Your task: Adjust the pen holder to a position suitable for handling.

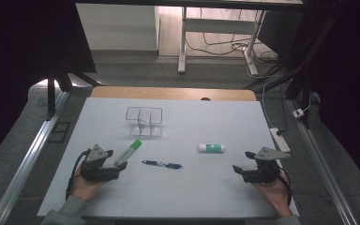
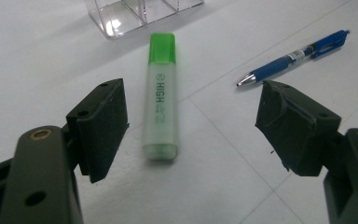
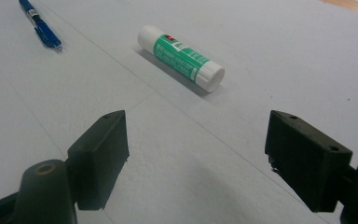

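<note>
1. High view: a person seated at a white table (image 1: 215, 187) holds a tool in each hand, the left tool (image 1: 118, 168) and the right tool (image 1: 238, 169) both low over the near half of the surface, well apart.
2. Left tool: released, jaws spread wide and holding nothing. A green highlighter (image 2: 161, 100) lies flat on the table just ahead of it, between the lines of the two jaws and touching neither.
3. Highlighter's long axis runs away from the left tool, almost straight along its line of sight; the bright green cap points away, toward a clear plastic organizer (image 1: 144, 121) farther ahead, and the pale butt end faces the tool.
4. Blue pen (image 2: 292, 58) lies ahead of the left tool's far-side jaw, slanted, its metal tip turned back toward the tool.
5. Right tool: also released, jaws wide apart and empty. A green-and-white glue stick (image 3: 181, 58) lies on its side ahead of it, near but apart, its long axis slanting across the tool's line of sight.
</note>
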{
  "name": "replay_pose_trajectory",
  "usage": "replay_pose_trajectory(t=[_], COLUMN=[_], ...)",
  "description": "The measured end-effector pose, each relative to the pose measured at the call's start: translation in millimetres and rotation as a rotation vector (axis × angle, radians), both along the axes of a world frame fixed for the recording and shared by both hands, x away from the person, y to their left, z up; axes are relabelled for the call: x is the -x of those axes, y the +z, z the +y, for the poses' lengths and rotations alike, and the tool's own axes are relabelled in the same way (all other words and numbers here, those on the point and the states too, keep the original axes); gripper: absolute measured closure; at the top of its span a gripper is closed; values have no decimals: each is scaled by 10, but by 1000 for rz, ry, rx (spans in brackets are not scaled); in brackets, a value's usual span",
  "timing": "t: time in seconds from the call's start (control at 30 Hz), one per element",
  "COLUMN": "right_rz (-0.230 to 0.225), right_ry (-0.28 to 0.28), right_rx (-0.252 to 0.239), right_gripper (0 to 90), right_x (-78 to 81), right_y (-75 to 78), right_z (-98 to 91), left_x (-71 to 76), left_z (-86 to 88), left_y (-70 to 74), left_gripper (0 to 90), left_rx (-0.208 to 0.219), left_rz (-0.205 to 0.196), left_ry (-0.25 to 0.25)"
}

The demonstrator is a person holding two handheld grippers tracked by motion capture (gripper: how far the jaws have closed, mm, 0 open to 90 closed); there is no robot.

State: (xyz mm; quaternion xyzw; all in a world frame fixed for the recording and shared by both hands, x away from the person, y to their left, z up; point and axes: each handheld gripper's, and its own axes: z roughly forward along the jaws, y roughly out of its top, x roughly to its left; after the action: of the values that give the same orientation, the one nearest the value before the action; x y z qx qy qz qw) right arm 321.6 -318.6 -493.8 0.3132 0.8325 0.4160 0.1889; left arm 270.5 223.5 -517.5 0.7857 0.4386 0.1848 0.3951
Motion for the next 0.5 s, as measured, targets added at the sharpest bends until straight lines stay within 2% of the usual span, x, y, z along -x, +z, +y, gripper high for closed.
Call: replay_pose_trajectory(t=[0.1, 0.5], right_rz=[-2, -2], right_ry=[-1, -6], right_rx=[2, 1], right_gripper=[213, 215], right_x=[-3, -2], right_y=[5, 10], right_z=[2, 5], left_x=[-56, -231], left_z=[-30, -117], left_y=[23, 84], left_gripper=[248, 260], left_rx=[13, -2], left_rz=[0, -5], left_ry=[-2, 1])
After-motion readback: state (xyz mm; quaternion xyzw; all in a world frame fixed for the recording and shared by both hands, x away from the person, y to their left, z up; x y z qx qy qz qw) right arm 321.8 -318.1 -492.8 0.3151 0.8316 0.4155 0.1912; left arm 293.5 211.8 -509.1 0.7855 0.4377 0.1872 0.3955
